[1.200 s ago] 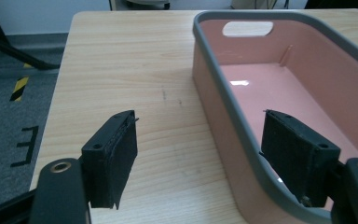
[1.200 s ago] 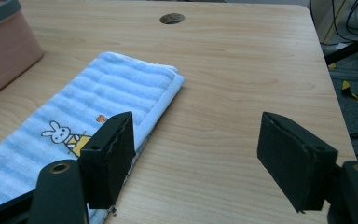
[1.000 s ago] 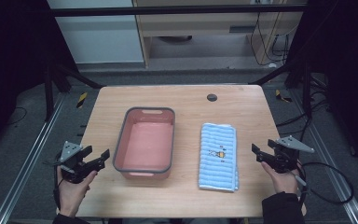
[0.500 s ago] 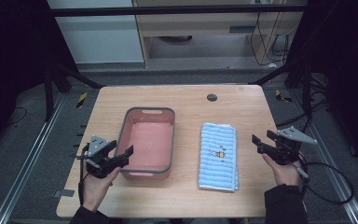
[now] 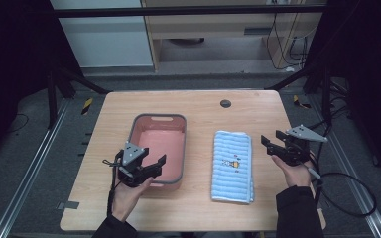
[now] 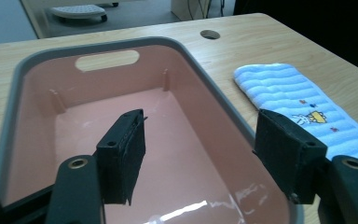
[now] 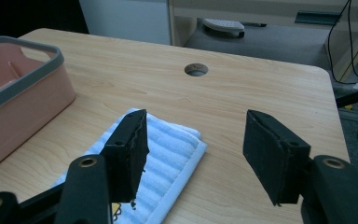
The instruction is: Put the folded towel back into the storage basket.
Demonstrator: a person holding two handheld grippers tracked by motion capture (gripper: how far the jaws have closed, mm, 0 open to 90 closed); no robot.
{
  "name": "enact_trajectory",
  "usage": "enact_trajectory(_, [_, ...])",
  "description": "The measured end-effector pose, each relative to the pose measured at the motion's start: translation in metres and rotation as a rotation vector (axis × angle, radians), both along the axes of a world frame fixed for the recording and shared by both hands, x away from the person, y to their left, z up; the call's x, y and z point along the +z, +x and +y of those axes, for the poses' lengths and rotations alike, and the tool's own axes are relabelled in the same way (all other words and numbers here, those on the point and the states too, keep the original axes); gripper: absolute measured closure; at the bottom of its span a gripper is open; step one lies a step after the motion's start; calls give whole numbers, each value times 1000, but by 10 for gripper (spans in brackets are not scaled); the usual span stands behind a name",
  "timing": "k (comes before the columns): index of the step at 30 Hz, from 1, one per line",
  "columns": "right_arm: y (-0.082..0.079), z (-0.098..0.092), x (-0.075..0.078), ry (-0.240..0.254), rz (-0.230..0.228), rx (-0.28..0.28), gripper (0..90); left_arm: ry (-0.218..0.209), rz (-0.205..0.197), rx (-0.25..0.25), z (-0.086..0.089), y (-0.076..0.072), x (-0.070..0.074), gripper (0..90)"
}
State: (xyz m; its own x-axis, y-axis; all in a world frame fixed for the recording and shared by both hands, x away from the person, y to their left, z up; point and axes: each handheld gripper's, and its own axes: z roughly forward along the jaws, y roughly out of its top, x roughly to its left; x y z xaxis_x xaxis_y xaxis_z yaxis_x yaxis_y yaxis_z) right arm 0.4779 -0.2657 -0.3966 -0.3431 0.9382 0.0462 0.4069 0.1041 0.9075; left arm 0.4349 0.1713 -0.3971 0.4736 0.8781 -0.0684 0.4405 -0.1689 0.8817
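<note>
Left gripper (image 5: 148, 167): jaws spread wide and empty, poised over the near end of the pink basin (image 5: 144, 124); in the left gripper view they straddle its right wall.
Right gripper (image 5: 277, 145): jaws apart, holding nothing, just beside the towel's right edge.
Towel (image 5: 233, 166): folded blue-striped cloth flat on the desk (image 5: 203, 106), right of the basin, not touching it.
Step in hand: probably closing in to lift the towel into the basin; which gripper will take it is unclear.
Doing it well: come low, pinch all folded layers at one edge, lift clear of the grey rim.
Risk: catching only the top layer, so it unfolds.
</note>
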Motion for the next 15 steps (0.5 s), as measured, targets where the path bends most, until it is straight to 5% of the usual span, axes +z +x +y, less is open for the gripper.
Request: enact_trajectory(15, [18,11,-2,-11,14,24,415,11,-2,-77,-47,1,-6,338])
